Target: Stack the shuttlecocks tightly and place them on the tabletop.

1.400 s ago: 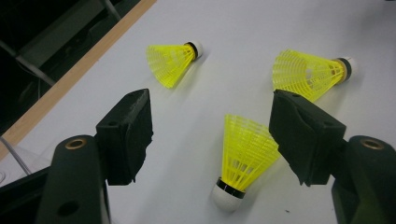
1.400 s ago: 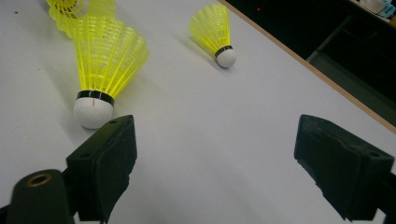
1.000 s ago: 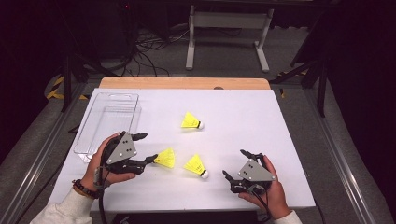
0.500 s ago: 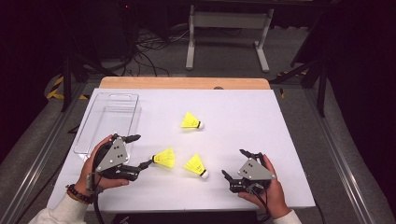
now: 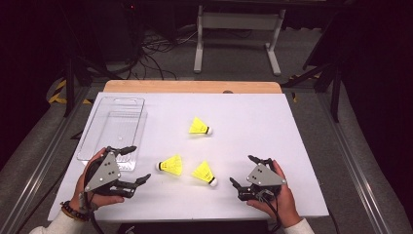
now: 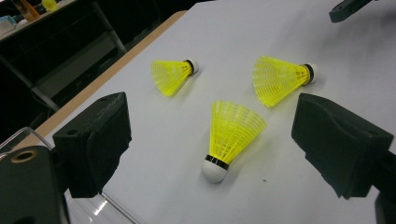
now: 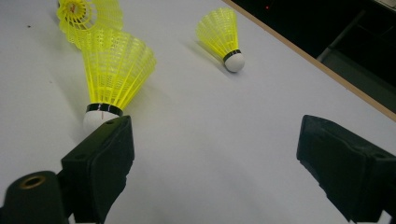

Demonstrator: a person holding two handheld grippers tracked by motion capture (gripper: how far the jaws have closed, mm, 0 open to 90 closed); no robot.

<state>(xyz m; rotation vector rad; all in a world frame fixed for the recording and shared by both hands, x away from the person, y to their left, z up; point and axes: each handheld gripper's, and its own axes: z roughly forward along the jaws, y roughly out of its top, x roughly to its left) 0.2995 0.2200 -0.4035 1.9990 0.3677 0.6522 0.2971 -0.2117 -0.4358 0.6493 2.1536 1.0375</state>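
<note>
Item: yellow plastic-skirted shuttlecock with white cork tip (image 5: 170,165), just right of the clear plastic tray (image 5: 113,131).
Handling: I judge it featherlight, skirt crushable; I'd pinch the cork.
Left gripper (image 5: 133,165): jaws just opening, nothing between.
Right gripper (image 5: 243,170): jaws apart, empty.

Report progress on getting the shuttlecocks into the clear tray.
Done: nothing yet; the clear tray looks empty. In hand: the left gripper, whose jaws have just been opening, stands wide and faces the nearest shuttlecock without touching it. Left: all three, including the middle shuttlecock near the open right gripper and the far shuttlecock.
</note>
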